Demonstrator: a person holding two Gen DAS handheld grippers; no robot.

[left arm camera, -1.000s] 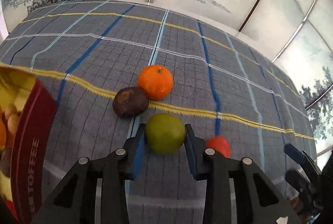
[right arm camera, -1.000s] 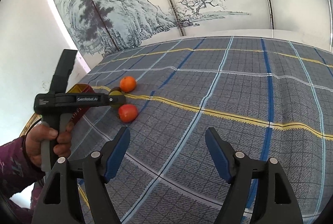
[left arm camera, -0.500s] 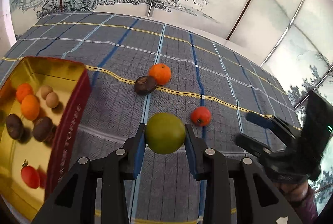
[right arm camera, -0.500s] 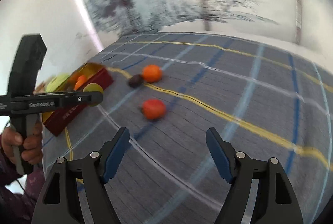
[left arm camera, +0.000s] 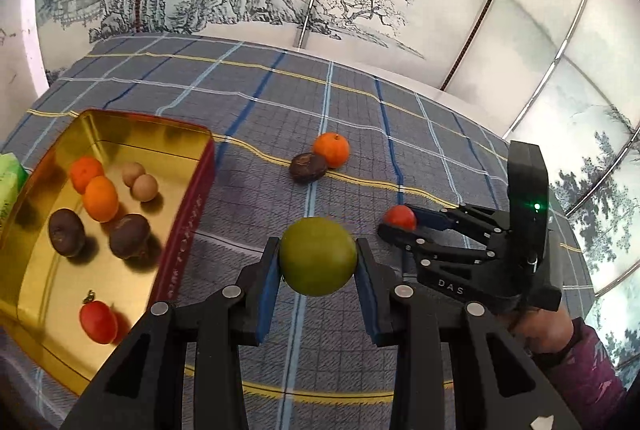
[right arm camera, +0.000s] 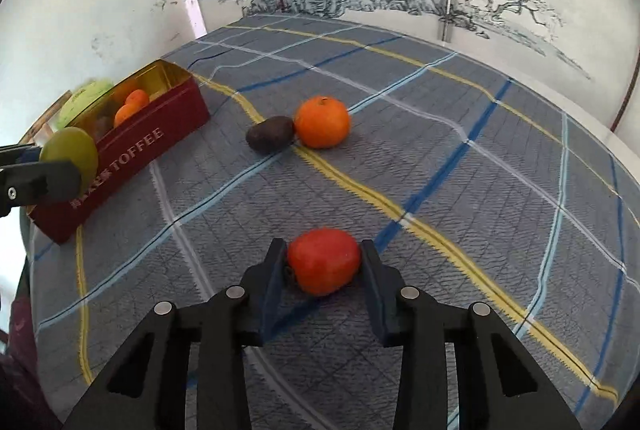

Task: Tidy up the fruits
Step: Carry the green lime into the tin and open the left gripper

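Fruits go into the gold-lined toffee tin (left arm camera: 188,198), and two are in hand at this moment. The left gripper (left arm camera: 318,262) pinches a green fruit (left arm camera: 318,256) between its blue pads, lifted clear of the checked cloth (left arm camera: 280,102), with the tin off to its left. The right gripper (right arm camera: 323,261) has its fingers on either side of a red fruit (right arm camera: 323,260) that sits on the cloth; they look close against it, though I cannot tell whether they press firmly. To do this well, carry the green fruit over the tin's near wall and lower it into a bare patch of the gold floor before opening, so it does not knock the fruits lying there. Ahead of both grippers, a tangerine (right arm camera: 322,122) and a dark fruit (right arm camera: 270,139) touch each other, waiting.
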